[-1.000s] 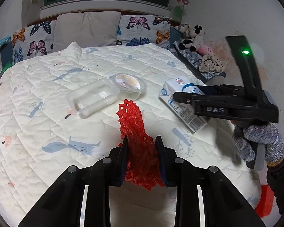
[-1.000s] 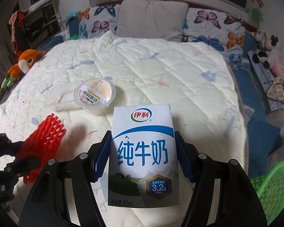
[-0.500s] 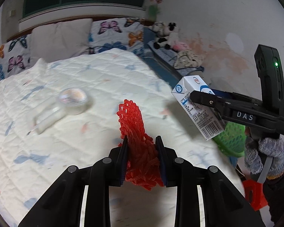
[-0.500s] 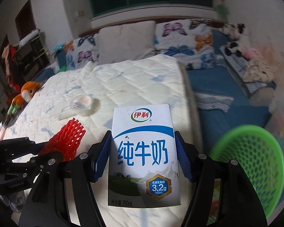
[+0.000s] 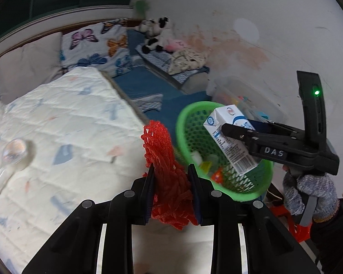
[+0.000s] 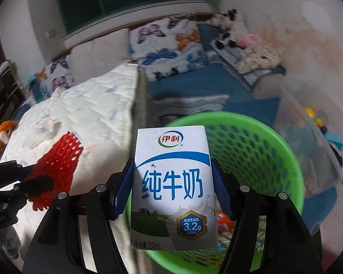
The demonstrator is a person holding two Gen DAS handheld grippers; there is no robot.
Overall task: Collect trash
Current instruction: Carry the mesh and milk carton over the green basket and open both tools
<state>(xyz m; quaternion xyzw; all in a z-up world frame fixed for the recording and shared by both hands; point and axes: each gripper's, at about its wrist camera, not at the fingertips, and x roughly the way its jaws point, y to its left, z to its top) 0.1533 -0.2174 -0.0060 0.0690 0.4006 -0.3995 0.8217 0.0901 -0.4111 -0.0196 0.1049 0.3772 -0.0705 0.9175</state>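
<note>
Over the green basket (image 6: 274,150) beside the bed (image 5: 57,125), the right gripper (image 6: 173,191) clamps a milk carton (image 6: 173,182), probably ready to drop it. Just short of the rim, the left gripper (image 5: 171,189) pinches red foam netting (image 5: 169,171) tightly, so it cannot slip.

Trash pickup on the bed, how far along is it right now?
Done: some scraps already lie in the green basket. In hand: the right tongs grip the milk carton at the basket; the left tongs clamp the red foam net. Left: a plastic cup on the quilt.
</note>
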